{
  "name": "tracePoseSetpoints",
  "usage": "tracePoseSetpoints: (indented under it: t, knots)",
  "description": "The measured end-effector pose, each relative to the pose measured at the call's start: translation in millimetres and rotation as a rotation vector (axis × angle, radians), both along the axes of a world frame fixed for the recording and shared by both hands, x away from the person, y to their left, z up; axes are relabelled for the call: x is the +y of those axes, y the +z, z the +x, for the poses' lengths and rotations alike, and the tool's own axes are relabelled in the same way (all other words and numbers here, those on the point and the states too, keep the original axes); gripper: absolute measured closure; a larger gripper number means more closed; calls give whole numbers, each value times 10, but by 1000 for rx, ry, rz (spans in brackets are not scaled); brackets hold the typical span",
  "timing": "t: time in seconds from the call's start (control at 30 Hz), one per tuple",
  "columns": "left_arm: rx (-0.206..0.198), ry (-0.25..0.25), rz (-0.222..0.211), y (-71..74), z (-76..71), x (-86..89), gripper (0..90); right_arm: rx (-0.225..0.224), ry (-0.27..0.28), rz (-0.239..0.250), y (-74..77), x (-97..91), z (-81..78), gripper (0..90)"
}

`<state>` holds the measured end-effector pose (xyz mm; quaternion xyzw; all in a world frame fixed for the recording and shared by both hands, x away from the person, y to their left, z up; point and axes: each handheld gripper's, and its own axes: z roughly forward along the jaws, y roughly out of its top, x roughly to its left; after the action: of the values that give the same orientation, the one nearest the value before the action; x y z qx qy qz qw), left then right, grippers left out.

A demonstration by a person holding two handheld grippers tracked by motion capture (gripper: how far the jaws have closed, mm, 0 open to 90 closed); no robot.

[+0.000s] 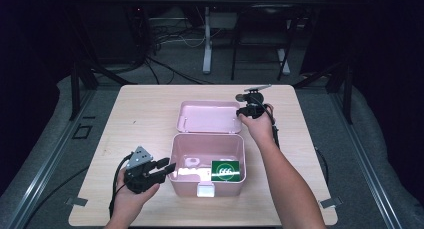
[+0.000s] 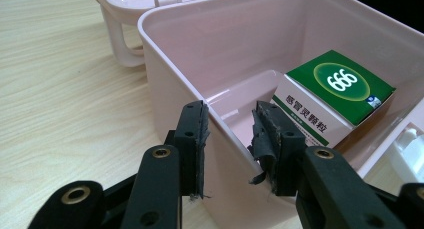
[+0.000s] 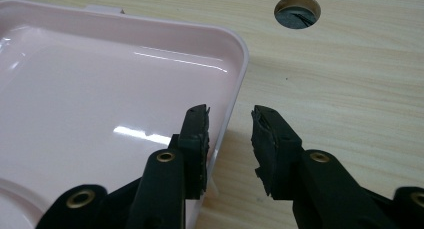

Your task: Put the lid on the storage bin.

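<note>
An open pink box [image 1: 242, 154] stands on the wooden table [image 1: 140, 109], its lid [image 1: 207, 116] laid back flat behind it. Inside at the right lies a green and white carton [image 1: 226, 170] marked 666 [image 2: 340, 84]. My left gripper [image 1: 167, 166] is at the box's left wall [image 2: 170, 79]; its jaws [image 2: 230, 124] straddle the rim, one outside and one inside, with a gap still showing. My right gripper [image 1: 243, 111] is at the lid's right edge; its jaws [image 3: 230, 126] straddle the lid's rim [image 3: 235, 69], one over the inside and one over the table, not pressing.
A white latch [image 1: 205, 190] sticks out from the box's front. Small white parts [image 1: 192, 162] lie on the box floor at the left. A round cable hole [image 3: 297, 11] is cut into the table beyond the lid. Cables trail from both grippers.
</note>
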<state>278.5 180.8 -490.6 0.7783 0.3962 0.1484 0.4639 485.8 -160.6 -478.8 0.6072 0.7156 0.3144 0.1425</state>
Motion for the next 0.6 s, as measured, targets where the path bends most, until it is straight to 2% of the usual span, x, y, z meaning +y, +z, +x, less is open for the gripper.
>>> tracePoseSetpoints:
  t: [0.13,0.33,0.6]
  knots:
    - [1,0,0,0,1,0,656,11,-6,10,-11,3,8,703]
    - [0,-2,6,4,2,0,656,30,-17,32,2,30,7,786]
    - [-1,-3,6,5,4,-1,660,19,-32,34,38,41,-12,812]
